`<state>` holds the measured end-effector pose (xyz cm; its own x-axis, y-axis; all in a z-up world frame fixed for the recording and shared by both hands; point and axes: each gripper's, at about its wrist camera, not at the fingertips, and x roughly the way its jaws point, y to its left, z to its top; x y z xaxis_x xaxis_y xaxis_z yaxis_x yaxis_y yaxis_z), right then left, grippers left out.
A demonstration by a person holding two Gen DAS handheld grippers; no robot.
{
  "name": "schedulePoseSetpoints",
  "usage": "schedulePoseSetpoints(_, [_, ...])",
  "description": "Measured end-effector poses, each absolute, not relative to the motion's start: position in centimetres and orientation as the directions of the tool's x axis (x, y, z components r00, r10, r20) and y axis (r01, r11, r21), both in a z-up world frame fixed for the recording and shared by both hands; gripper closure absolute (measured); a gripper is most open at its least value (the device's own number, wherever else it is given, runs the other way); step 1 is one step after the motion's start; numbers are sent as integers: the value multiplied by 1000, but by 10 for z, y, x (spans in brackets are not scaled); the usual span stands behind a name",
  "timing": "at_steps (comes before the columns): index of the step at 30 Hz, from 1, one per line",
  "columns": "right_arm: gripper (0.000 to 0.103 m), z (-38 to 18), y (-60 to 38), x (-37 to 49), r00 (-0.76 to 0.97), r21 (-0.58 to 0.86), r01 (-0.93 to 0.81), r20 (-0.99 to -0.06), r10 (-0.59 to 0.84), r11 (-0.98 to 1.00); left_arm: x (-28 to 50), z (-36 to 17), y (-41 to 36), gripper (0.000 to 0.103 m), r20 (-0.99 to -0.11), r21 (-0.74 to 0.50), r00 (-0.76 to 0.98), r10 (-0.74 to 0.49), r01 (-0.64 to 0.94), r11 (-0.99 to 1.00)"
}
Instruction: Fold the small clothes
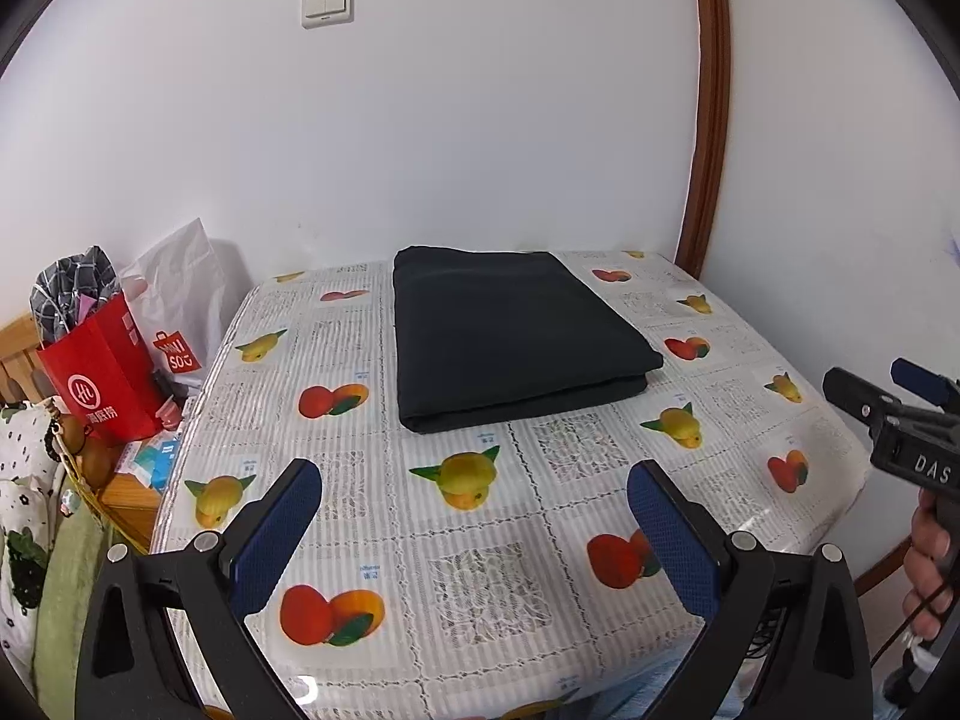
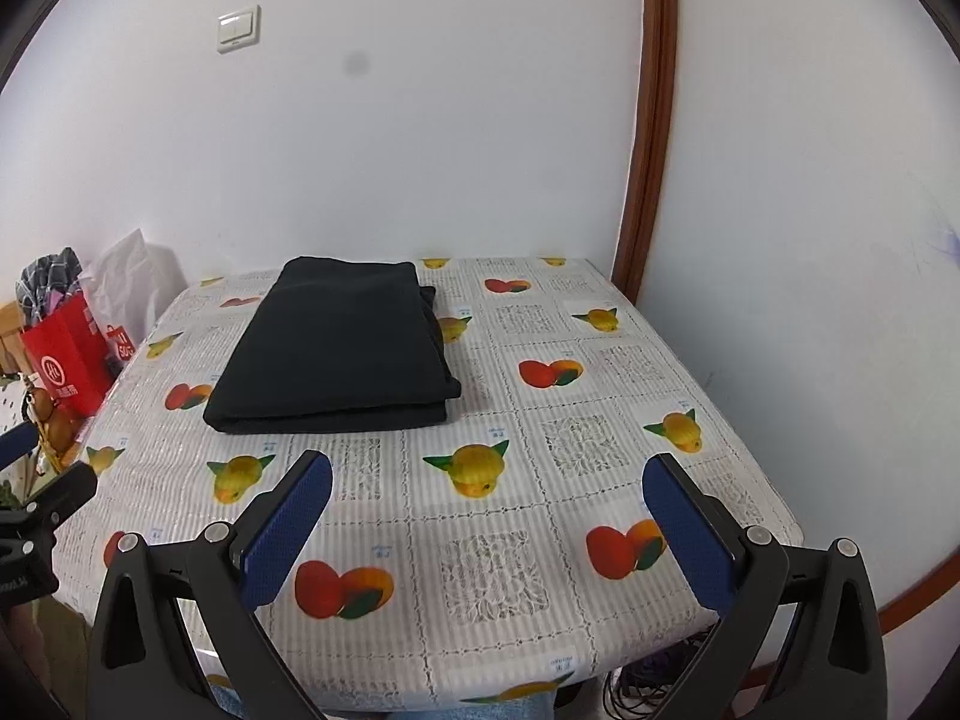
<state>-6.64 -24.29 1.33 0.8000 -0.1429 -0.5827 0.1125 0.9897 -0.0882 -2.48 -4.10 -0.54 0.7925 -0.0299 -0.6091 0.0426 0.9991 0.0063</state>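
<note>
Two grippers — left gripper (image 1: pixel 474 531), right gripper (image 2: pixel 487 525) — both agape; one folded dark garment (image 1: pixel 510 336) beyond.

White wall (image 1: pixel 480 120), fruit-print table (image 1: pixel 480 540)

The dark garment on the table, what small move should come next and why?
Probably none on the dark garment itself: it already lies as a neat layered rectangle on the fruit-print tablecloth, apart from both tools. The left gripper and right gripper hover open and empty over the near part of the table. Drawing both back a little seems the sensible move.
</note>
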Motion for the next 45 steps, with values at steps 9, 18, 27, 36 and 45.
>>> schedulePoseSetpoints(9, [1, 20, -242, -81, 809, -77, 114, -572, -138, 990, -29, -5, -48, 0, -607, -3, 794, -39, 47, 999])
schedulePoseSetpoints(18, [1, 15, -245, -83, 794, -84, 151, -583, -171, 985, -31, -5, -42, 0, -608, -18, 794, -33, 28, 999])
schedulePoseSetpoints(27, [1, 13, -242, -84, 791, -86, 143, -589, -167, 986, -33, -2, -38, 0, -603, -23, 797, -27, 16, 1000])
schedulePoseSetpoints(36, [1, 13, -239, -86, 793, -86, 139, -587, -163, 987, -34, -2, -38, 0, -603, -23, 797, -27, 16, 1000])
schedulePoseSetpoints(45, [1, 14, -241, -88, 795, -88, 143, -583, -167, 986, -33, -1, -38, 0, -603, -21, 798, -21, 10, 1000])
